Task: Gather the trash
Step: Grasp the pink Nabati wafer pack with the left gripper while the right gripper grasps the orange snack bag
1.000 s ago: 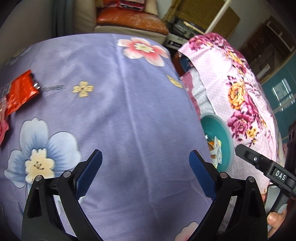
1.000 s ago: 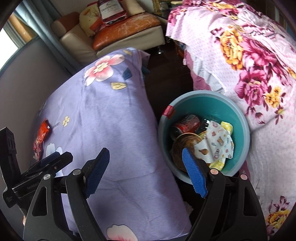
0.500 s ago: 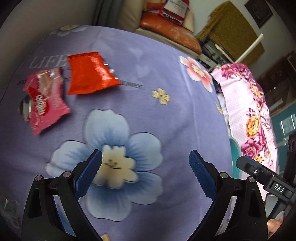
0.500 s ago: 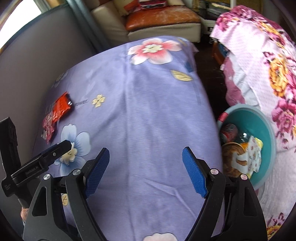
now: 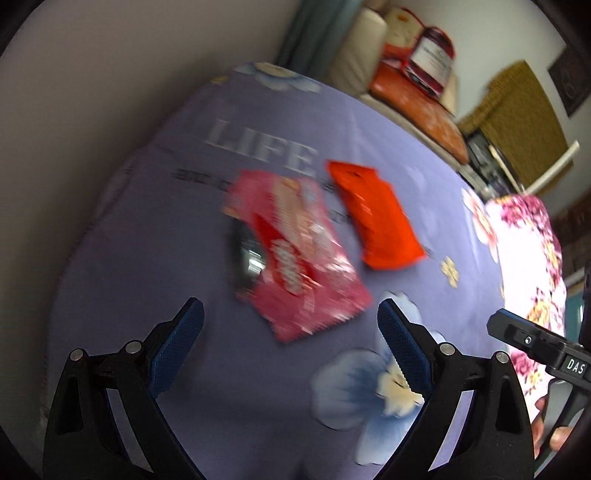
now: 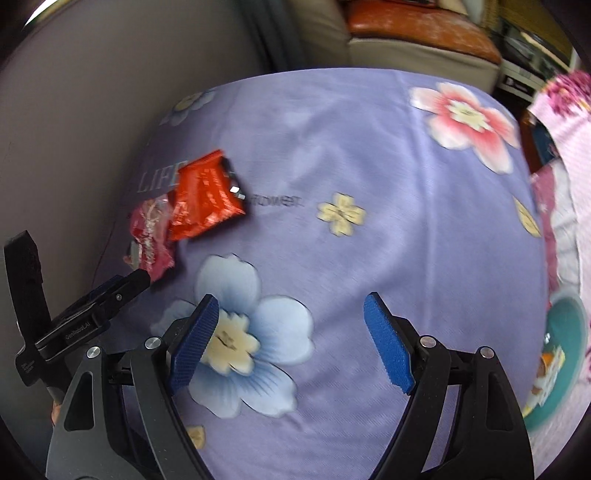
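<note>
A pink snack wrapper [image 5: 299, 254] lies on the purple flowered cloth [image 5: 184, 206], with a dark shiny scrap [image 5: 245, 254] under its left edge. An orange wrapper [image 5: 376, 218] lies just right of it. My left gripper [image 5: 290, 325] hovers open right in front of the pink wrapper, nothing between its blue pads. In the right wrist view the orange wrapper [image 6: 207, 195] and pink wrapper [image 6: 151, 236] sit far left. My right gripper [image 6: 290, 325] stands open and empty over a blue printed flower, well right of them. The teal trash bin [image 6: 557, 365] shows at the right edge.
A grey wall [image 5: 92, 110] borders the cloth on the left. A pink flowered cover [image 5: 528, 251] lies to the right, beyond the cloth's edge. A sofa with an orange cushion [image 6: 417, 26] stands at the back. The other gripper's body shows at each view's side.
Both grippers have swept left across the cloth, away from the bin and toward the wrappers. The pink wrapper now lies just ahead of the left gripper. Both stayed open.
</note>
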Demonstrator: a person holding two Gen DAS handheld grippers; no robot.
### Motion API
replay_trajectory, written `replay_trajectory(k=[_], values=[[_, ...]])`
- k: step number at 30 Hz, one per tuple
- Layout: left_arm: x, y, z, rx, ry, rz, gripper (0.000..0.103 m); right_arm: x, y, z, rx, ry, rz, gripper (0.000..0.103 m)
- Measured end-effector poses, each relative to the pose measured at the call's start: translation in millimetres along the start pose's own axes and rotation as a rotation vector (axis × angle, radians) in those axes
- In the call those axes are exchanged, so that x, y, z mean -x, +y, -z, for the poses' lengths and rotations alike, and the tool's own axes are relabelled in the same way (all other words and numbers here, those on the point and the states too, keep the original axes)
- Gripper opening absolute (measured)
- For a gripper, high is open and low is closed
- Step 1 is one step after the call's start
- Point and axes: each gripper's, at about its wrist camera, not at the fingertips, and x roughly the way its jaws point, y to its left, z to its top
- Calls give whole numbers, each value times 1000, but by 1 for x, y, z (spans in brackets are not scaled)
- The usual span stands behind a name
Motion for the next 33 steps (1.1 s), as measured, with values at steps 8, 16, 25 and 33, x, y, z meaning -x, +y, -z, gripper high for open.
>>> replay_trajectory(k=[8, 16, 25, 33], values=[[-2, 32, -16, 11, -11, -59, 95, -50, 44, -46, 96, 59, -39, 77], [-6, 37, -23, -9, -8, -86, 95, -92, 60, -77, 112, 102, -75, 77], [1, 56, -19, 42, -8, -100, 95, -110, 79, -88, 169, 110, -69, 77], [-3, 33, -22, 22, 11, -54, 95, -88, 74, -79, 175, 52, -55, 41]])
